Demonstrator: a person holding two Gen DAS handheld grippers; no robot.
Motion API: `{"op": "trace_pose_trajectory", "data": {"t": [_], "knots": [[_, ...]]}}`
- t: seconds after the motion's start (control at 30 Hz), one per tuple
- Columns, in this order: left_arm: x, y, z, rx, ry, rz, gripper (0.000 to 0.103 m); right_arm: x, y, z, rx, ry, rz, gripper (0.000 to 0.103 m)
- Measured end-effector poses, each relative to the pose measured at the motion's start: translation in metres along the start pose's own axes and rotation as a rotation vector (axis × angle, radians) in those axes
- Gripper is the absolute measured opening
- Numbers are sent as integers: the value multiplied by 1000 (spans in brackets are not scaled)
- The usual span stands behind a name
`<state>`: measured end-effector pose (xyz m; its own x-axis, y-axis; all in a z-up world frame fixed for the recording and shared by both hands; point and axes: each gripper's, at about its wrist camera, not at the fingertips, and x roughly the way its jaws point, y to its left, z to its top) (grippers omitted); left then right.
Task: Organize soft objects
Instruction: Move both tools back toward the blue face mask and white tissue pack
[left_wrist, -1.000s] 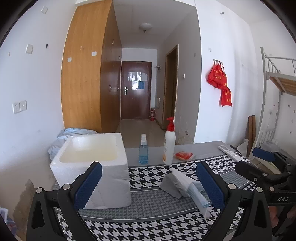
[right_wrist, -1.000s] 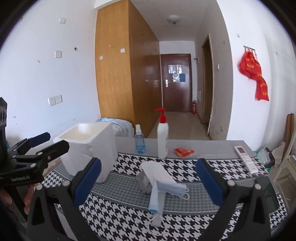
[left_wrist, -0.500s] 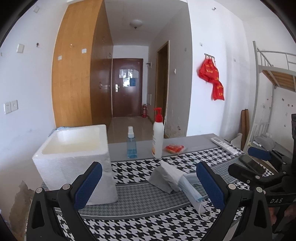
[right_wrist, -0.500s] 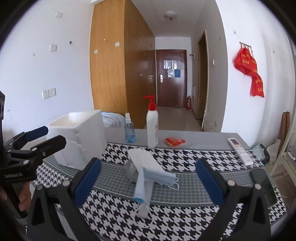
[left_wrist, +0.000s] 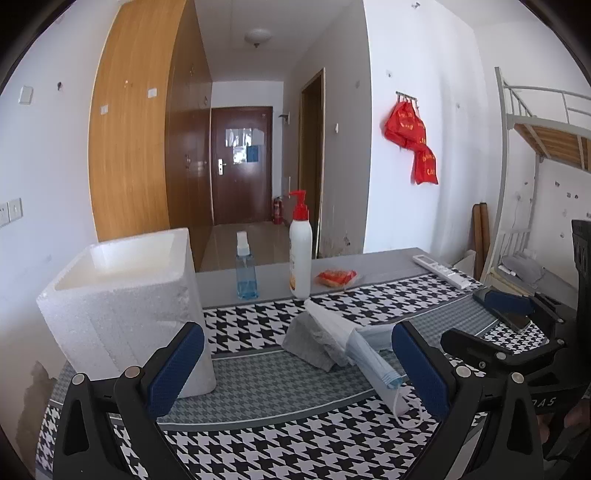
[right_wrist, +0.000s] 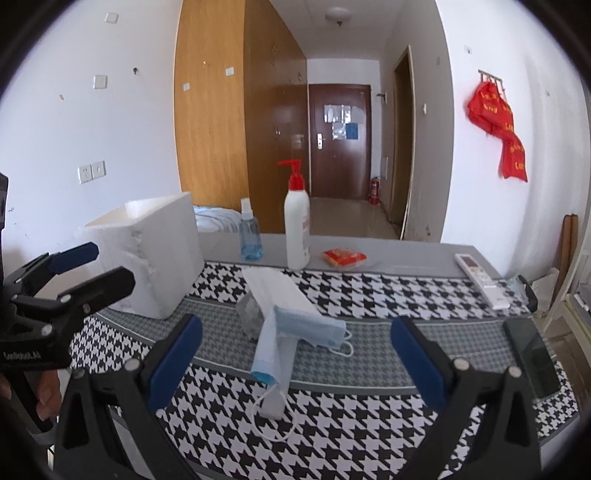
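The left gripper (left_wrist: 299, 363), a black two-finger tool with blue pads, had its fingers spread wide apart and held nothing above the near edge of the black-and-white houndstooth cloth (left_wrist: 258, 325) covering the table. The right gripper (right_wrist: 295, 356), of the same build, also had its fingers wide apart and empty. Each showed in the other's view: the right one at the right margin of the left wrist picture, the left one at the left margin of the right wrist picture, with part of a hand (right_wrist: 44, 395) on its handle.

The soft things lay in a loose heap near the middle of the cloth: pale blue pleated face masks (right_wrist: 295, 325) with white ear loops, one crossing over another, a white folded mask (right_wrist: 275, 286) behind them, and a grey cloth (left_wrist: 308, 341) beneath and to the left.

A white open-topped foam box (left_wrist: 122, 295) stood upright on the left of the cloth, apart from the heap. Along the far grey strip stood a clear spray bottle of blue liquid (left_wrist: 246, 271), a white pump bottle with red nozzle (left_wrist: 300, 254) and a small orange packet (left_wrist: 337, 277). A white remote control (right_wrist: 480, 278) lay far right, and a dark phone (right_wrist: 532, 356) near right.
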<state>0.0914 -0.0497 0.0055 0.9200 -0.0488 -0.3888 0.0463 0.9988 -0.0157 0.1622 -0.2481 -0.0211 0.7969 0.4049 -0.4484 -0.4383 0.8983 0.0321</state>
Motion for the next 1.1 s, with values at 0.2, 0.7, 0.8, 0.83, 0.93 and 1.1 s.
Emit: {"op": "trace_pose_trajectory", "data": {"t": [0.2,0.7,0.8,0.83,0.93,1.1], "knots": [[10,3,-7,9,20,-2,102,17,-2,-9,22,46,-3,103],[37,18,-19,-15,99,-4,102,52,3,-16,17,134,19,98],[40,20,-20,-19,107,-3,102,62,6,-16,17,162,28,95],[41,21,-21,-20,109,-3,102,65,7,-17,16,170,32,92],[43,24,-23,-26,118,2,102,76,10,-17,15,207,42,87],[49,28,-26,-41,138,5,102,92,12,-19,18,255,64,76]]}}
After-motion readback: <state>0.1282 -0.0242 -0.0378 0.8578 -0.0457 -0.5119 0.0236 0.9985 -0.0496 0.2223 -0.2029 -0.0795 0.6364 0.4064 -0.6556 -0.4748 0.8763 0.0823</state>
